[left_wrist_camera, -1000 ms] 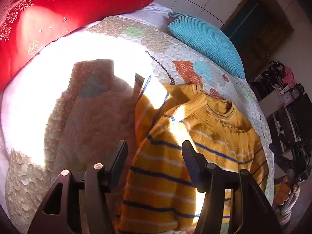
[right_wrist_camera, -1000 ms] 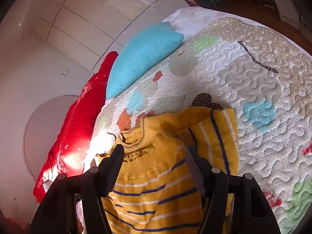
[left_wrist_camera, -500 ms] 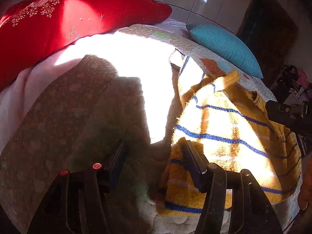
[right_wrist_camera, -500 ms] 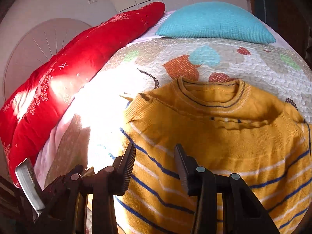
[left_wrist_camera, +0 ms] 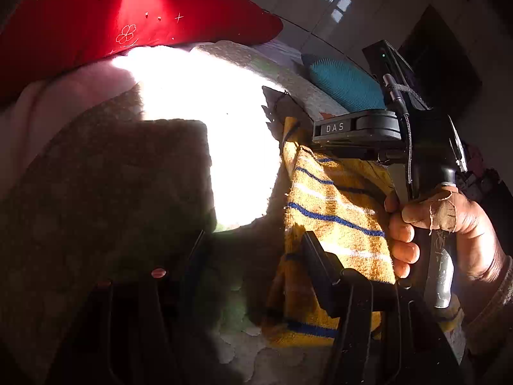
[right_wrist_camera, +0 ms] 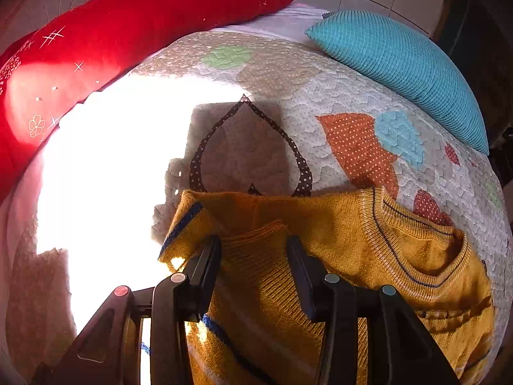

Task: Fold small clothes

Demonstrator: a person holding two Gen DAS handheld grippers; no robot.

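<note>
Across the quilt, from the red pillow at the left to the blue cushion at the right, the yellow striped sweater was seen lying in the near right part, its collar toward the cushion. The left gripper was held released over shaded quilt, its right finger just at the sweater's lower left edge, nothing between the jaws. The right gripper was poised over the folded shoulder with knit between its fingers; whether the pads pressed could not be told, though its jaws had just been closing. For a clean fold, the shoulder edge and the hem would best be pinched through all layers and carried over together, kept level so that the stripes stayed aligned. Compared with a second earlier, the right gripper had been swung across to the sweater's left shoulder, and the left had been brought lower toward the hem.
</note>
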